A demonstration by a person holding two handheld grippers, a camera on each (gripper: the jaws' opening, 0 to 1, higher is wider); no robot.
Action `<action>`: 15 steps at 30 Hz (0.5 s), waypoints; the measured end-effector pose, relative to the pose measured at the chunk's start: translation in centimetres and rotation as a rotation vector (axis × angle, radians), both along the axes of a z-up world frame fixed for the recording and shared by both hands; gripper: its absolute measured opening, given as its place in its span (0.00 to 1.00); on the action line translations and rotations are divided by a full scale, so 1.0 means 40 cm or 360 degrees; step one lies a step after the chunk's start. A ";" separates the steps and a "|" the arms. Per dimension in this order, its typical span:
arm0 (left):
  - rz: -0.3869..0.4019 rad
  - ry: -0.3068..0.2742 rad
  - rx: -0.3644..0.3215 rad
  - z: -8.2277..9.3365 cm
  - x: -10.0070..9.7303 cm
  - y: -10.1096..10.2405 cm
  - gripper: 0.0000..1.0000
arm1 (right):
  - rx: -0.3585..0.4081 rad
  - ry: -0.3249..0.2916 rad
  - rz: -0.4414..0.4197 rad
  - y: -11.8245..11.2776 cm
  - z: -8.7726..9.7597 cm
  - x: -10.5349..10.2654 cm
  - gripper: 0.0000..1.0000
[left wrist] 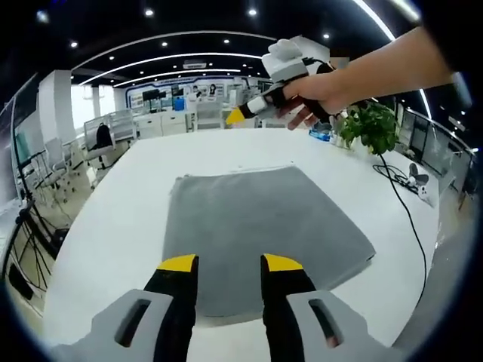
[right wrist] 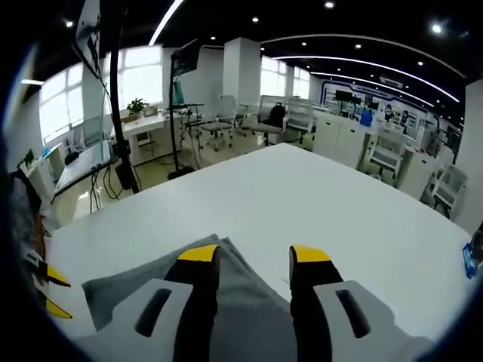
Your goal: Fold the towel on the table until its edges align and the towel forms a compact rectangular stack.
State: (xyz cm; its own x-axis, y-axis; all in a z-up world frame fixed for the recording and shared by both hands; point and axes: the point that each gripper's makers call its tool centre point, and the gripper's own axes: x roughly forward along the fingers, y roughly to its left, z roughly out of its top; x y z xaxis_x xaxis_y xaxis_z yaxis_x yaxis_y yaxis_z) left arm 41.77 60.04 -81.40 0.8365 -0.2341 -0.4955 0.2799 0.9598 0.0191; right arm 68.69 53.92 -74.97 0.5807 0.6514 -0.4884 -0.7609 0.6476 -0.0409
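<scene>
Towel [left wrist: 264,234] lies flat, grey, mid tabletop [left wrist: 136,196], looks already doubled. My left hand-held gripper [left wrist: 229,265] hovers over near edge, jaws apart, empty, ready to pinch. My right hand-held gripper [right wrist: 255,260] hangs above far corner, also parted, empty, lined up for next fold.

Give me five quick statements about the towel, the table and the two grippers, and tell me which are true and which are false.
1. The towel is grey. True.
2. The towel lies spread flat on the white table. True.
3. The left gripper is shut on the towel. False: its jaws stand apart above it.
4. A green plant stands past the table's far edge. True.
5. The right gripper holds a cup. False: its jaws are open and empty.
</scene>
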 end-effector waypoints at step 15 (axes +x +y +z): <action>-0.0075 -0.0091 0.0022 0.065 -0.003 -0.074 0.35 | 0.0033 -0.0004 -0.0029 -0.075 0.055 -0.032 0.45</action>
State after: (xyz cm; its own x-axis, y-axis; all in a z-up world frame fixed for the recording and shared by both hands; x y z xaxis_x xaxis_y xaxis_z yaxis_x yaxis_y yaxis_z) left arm 41.66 57.07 -78.81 0.8518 -0.2673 -0.4505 0.3228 0.9452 0.0494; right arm 67.40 50.92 -72.75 0.5939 0.6504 -0.4736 -0.7487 0.6622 -0.0294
